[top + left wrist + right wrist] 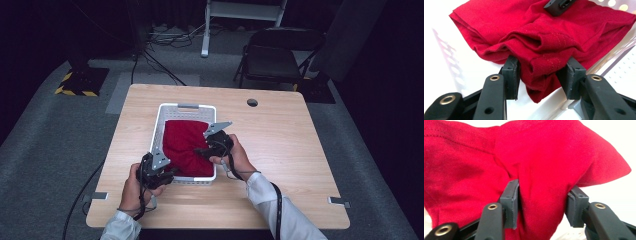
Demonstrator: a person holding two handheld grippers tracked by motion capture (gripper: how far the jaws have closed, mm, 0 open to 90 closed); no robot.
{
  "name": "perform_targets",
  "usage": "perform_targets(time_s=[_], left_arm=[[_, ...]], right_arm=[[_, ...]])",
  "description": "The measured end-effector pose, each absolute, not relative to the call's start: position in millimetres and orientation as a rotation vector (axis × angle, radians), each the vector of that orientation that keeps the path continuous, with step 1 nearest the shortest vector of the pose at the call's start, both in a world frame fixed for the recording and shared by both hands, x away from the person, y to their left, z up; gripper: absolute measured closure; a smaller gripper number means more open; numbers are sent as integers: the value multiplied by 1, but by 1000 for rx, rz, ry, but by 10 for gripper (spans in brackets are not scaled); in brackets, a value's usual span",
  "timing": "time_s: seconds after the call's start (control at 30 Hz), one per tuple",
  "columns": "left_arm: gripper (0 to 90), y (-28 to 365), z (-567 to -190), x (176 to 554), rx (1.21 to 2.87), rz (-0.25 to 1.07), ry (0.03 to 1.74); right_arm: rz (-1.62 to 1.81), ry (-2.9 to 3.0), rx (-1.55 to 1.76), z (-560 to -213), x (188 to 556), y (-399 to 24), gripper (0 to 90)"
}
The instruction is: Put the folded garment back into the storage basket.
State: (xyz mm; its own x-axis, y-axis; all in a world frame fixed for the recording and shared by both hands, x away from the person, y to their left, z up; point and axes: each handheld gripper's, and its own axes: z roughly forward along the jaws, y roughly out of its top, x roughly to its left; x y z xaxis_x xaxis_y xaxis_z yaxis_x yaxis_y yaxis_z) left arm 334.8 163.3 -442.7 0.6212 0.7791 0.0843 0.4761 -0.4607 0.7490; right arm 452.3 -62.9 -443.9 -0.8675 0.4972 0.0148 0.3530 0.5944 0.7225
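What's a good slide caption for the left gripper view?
Left claw open around a bunched fold of the red shirt lying in the white basket.

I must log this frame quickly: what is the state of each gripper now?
Left gripper: open, jaws on either side of a fold of the red garment.
Right gripper: open, red cloth bunched between the jaws.

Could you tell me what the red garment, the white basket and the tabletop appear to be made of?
Red garment: soft knit fabric, probably cotton jersey; it shows ribbed hems, rows of stitching and limp folds. White basket: likely moulded plastic, smooth and slightly glossy, with rows of punched holes in its walls. Table: pale wood-grain top, matte; whether it is laminate or solid wood cannot be told.
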Motion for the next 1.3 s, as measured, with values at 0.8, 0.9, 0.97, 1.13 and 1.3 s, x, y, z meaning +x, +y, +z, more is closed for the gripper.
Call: perform_targets(time_s=[0.8,0.9,0.97,1.13,1.3], left_arm=[[506,177,-435,334,2029,493,978],[503,177,-434,333,2016,479,965],[499,176,-433,332,2024,474,946],[495,172,-432,330,2031,476,932],[493,171,-432,329,2031,472,925]], right_arm=[[1071,2607,659,-448,450,-55,394],[1072,2606,660,-448,450,-55,393],[1074,2606,660,-448,450,-55,394],[1077,2605,660,-448,450,-55,394],[1078,2606,661,-448,450,-55,393]])
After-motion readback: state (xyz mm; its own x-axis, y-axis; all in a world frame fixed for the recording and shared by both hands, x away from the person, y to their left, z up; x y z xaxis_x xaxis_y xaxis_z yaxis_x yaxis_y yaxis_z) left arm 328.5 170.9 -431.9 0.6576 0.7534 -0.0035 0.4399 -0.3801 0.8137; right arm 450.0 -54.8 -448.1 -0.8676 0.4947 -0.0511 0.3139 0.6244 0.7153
